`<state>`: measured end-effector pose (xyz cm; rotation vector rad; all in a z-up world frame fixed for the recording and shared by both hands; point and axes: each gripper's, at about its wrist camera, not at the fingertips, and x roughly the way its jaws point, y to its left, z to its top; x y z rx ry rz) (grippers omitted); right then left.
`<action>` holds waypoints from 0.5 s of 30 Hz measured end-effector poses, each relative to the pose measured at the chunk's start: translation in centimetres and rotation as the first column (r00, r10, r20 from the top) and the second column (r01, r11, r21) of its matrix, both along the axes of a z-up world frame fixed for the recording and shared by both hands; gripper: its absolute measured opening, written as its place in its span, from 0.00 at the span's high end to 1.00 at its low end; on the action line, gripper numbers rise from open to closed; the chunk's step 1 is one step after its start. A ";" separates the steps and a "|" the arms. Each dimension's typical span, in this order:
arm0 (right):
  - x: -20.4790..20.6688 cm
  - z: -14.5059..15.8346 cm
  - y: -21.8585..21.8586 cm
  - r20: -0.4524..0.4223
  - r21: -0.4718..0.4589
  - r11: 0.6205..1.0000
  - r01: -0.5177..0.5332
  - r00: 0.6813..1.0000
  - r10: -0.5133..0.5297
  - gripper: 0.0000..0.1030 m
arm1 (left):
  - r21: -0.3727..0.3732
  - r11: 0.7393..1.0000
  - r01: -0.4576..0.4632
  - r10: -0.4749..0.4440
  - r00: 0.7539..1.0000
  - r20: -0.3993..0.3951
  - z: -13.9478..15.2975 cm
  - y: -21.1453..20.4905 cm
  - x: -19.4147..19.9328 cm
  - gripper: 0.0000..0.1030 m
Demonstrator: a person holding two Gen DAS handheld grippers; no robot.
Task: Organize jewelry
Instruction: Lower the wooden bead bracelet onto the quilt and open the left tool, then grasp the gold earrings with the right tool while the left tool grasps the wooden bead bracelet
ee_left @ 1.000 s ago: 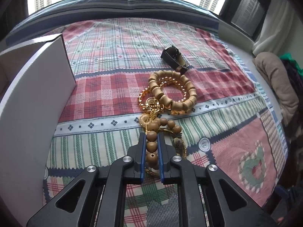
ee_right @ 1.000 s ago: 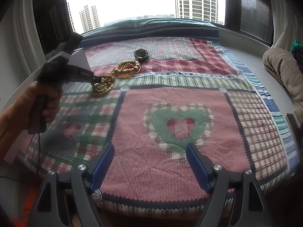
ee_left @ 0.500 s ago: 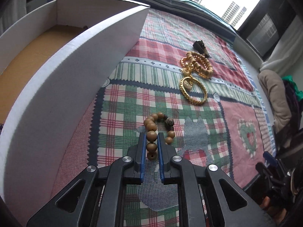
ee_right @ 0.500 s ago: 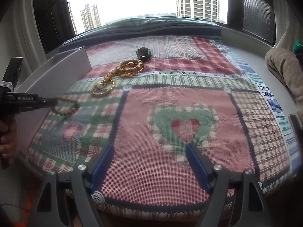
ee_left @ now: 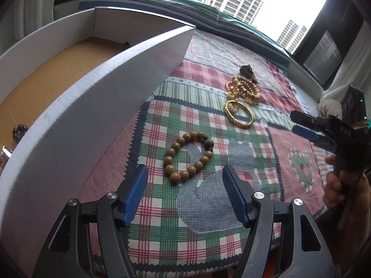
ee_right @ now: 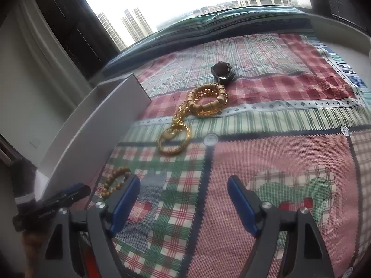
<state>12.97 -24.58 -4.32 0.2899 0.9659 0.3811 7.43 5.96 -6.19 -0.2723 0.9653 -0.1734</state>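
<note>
a: the left claw (ee_left: 185, 193) has just been opening. its jaws stand wide now and nothing is pressed between them. the wooden bead bracelet (ee_left: 187, 156) lies flat on the quilt (ee_left: 208, 208), just in front of the blue pads, beside the white box (ee_left: 76, 125) but outside of it.

b: so the bracelet is not in the box yet?

a: no. i think the step in hand is to bring it over the wall. the wall is tall and has a toothed edge, so the claw should lift the bracelet well clear before it goes across.

b: how to grip it well?

a: the beads are round, smooth and hard, on a loose string, so they can roll. better to close on one side of the ring, across two or three beads, and not on the empty middle.

b: and the right claw (ee_right: 183, 199)?

a: wide too, empty, above the quilt. the gold bangle (ee_right: 174, 140) lies ahead of it, thin, shiny and stiff, and it touches a heap of gold chain and tube beads (ee_right: 207, 100). they may be tangled; i cannot tell. a dark watch (ee_right: 222, 72) lies just behind the heap.

b: the quilt is soft?

a: yes, woven check cloth, so a pad can catch it.
</note>
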 end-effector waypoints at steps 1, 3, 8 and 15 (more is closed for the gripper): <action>2.6 -0.5 0.4 -0.032 0.018 1.000 -0.007 0.999 0.008 0.26 | -0.006 1.000 0.000 0.000 1.000 -0.003 0.0 0.0 -0.4 0.33; 7.9 -2.4 1.8 -0.131 0.064 0.998 -0.013 0.991 0.022 0.52 | -0.012 1.000 0.001 -0.002 1.000 -0.007 0.0 0.1 -1.1 0.33; 16.0 -5.9 6.9 -0.287 -0.030 0.999 -0.024 0.958 0.014 0.68 | 0.022 1.000 -0.006 0.005 1.000 0.011 0.6 1.0 -3.3 0.29; 17.1 -5.7 11.6 -0.232 -0.245 0.969 -0.031 0.972 -0.028 0.82 | 0.010 1.000 -0.013 0.013 1.000 -0.004 -0.3 1.9 -3.9 0.28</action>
